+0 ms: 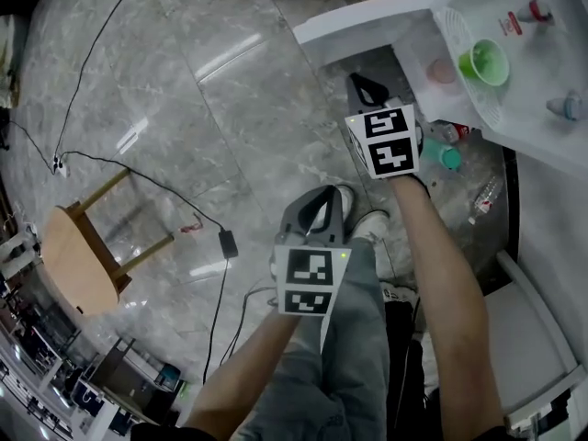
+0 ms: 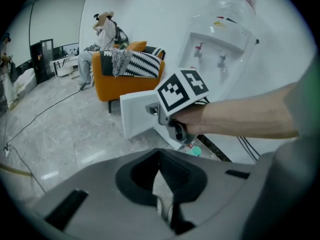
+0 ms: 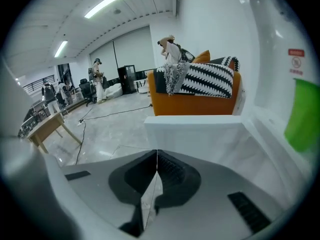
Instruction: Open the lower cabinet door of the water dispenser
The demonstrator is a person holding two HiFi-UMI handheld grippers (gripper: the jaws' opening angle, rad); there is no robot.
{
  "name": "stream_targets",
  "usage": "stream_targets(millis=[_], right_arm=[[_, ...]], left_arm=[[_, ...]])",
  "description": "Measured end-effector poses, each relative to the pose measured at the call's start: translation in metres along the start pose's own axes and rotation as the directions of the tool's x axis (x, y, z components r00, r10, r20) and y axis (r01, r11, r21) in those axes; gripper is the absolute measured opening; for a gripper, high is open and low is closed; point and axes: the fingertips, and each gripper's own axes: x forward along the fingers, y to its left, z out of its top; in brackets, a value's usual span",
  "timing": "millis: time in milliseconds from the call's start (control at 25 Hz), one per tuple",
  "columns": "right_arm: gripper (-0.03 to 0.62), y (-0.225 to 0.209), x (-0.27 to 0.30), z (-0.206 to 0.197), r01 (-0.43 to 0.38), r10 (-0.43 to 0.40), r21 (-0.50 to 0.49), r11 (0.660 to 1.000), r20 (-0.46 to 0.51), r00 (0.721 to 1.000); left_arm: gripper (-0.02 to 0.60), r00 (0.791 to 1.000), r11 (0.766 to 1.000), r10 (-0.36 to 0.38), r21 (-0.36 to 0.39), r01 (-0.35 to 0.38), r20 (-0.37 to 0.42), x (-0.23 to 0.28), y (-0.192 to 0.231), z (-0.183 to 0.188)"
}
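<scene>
— White lower cabinet door [image 1: 367,18]: where does it stand?
— Swung out from the base of the water dispenser [image 2: 220,49], over the floor, with the cabinet exposed.
— And the tongs?
— Right tongs [image 1: 366,84] are pressed together and empty, just beside the door's inner face. Left tongs [image 1: 321,200] are likewise closed and empty, nearer the body. In my judgement, a closed-tip push near the free edge, following the hinge arc, finishes the step.
— Clearances?
— Bare marble lies beyond the door's edge. Bottles [image 1: 447,157] lie at the cabinet foot; cable [image 1: 225,242] and stool [image 1: 78,260] are well apart.
</scene>
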Motion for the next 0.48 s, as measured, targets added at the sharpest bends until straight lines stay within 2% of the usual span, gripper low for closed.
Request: stream_targets(millis=[480], right_arm=[[0.012, 0.006, -0.126, -0.018, 0.057, -0.066, 0.093, 0.994, 0.098, 0.993]], left_arm=[[0.011, 0.999, 0.996, -0.031, 0.086, 0.028, 0.03, -0.032, -0.045, 0.014]])
